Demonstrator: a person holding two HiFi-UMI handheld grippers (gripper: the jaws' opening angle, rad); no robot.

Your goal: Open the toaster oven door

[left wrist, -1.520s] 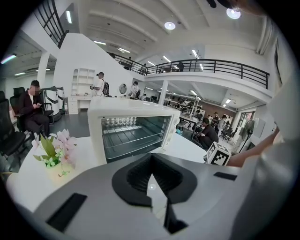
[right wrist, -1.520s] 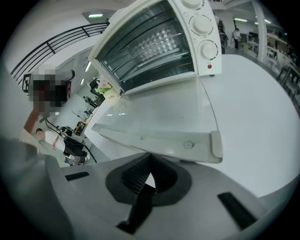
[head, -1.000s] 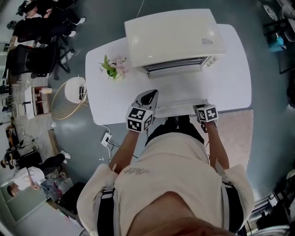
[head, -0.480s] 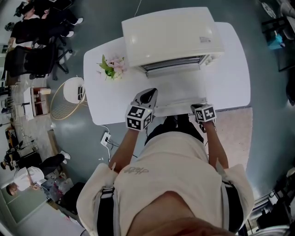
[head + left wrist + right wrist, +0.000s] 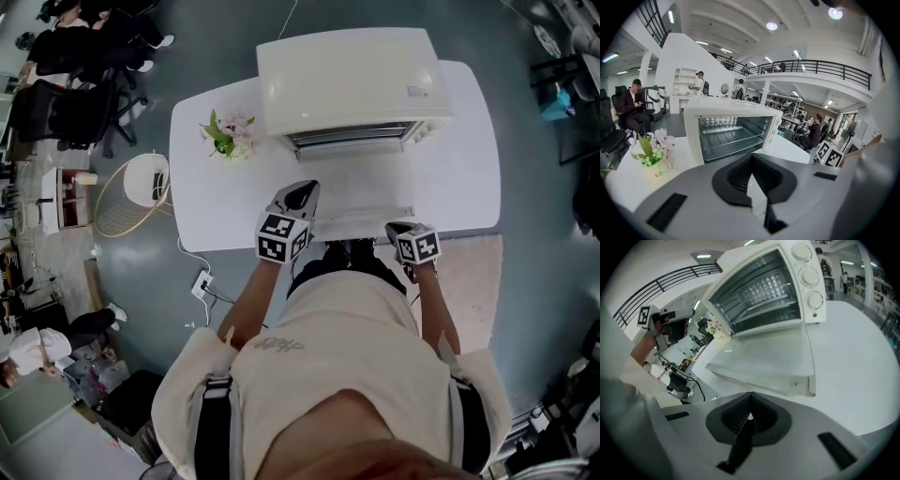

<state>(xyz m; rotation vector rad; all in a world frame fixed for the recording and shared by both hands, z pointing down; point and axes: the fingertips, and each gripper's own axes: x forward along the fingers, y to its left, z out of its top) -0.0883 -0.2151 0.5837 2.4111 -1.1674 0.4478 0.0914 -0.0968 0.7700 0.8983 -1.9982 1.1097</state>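
Note:
The white toaster oven [image 5: 349, 80] stands at the back of the white table [image 5: 469, 178]. Its glass door [image 5: 361, 202] lies folded down flat, with the handle [image 5: 361, 223] near the table's front edge. The racks inside show in the left gripper view, where the oven [image 5: 731, 133] faces me. My left gripper [image 5: 302, 192] is shut and empty, over the table just left of the door. My right gripper [image 5: 398, 228] is shut and empty at the door's right front corner, by the table edge. In the right gripper view the door [image 5: 764, 359] and its handle [image 5: 759, 378] lie just beyond the right gripper [image 5: 749, 417].
A small pot of pink flowers [image 5: 230, 136] stands on the table left of the oven. On the floor at the left are a round wire basket [image 5: 141, 192] and a power strip [image 5: 202, 284]. People sit at desks at the far left.
The right gripper has drawn back a little from the door handle toward the table's front edge. The left gripper has hardly moved, and the door stays down throughout.

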